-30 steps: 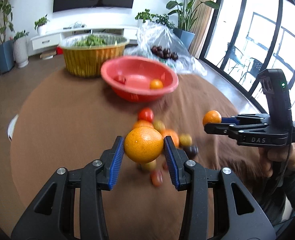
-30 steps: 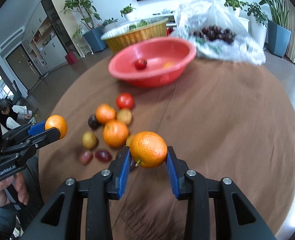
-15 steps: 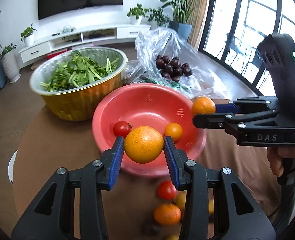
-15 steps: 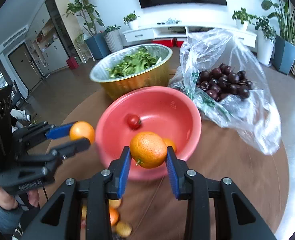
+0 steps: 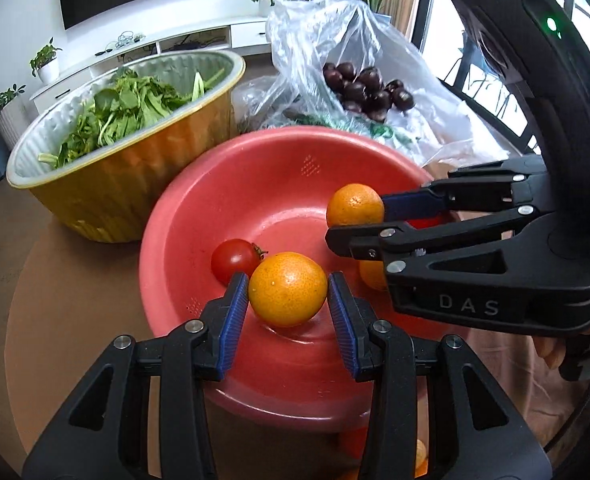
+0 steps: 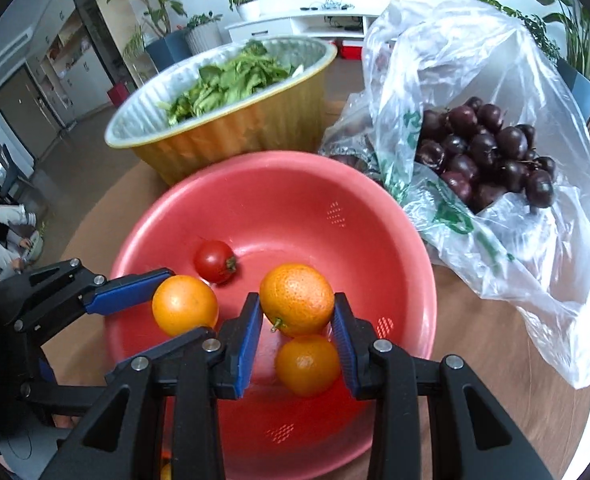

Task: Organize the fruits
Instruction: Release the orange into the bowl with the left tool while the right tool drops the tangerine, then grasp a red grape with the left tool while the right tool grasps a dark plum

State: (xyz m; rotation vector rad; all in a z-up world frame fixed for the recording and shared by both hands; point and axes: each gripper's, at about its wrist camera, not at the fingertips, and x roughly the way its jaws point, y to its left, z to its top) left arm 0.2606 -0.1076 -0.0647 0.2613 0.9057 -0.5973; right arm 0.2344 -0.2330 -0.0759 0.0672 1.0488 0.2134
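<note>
Oranges are both over the red bowl [image 5: 199, 216] at frame centre: left gripper [image 5: 288, 300] clamps one orange [image 5: 288, 294], right gripper [image 6: 297, 316] clamps another [image 6: 297, 299] above a loose orange [image 6: 307, 365]. Drop step in hand; next, I'd judge, lower and release gently beside the tomato [image 5: 234, 260]

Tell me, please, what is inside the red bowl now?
Lying inside the red bowl are one tomato and one small orange. Two more oranges hang above it in the grippers. The bowl floor below them is partly covered.
</note>
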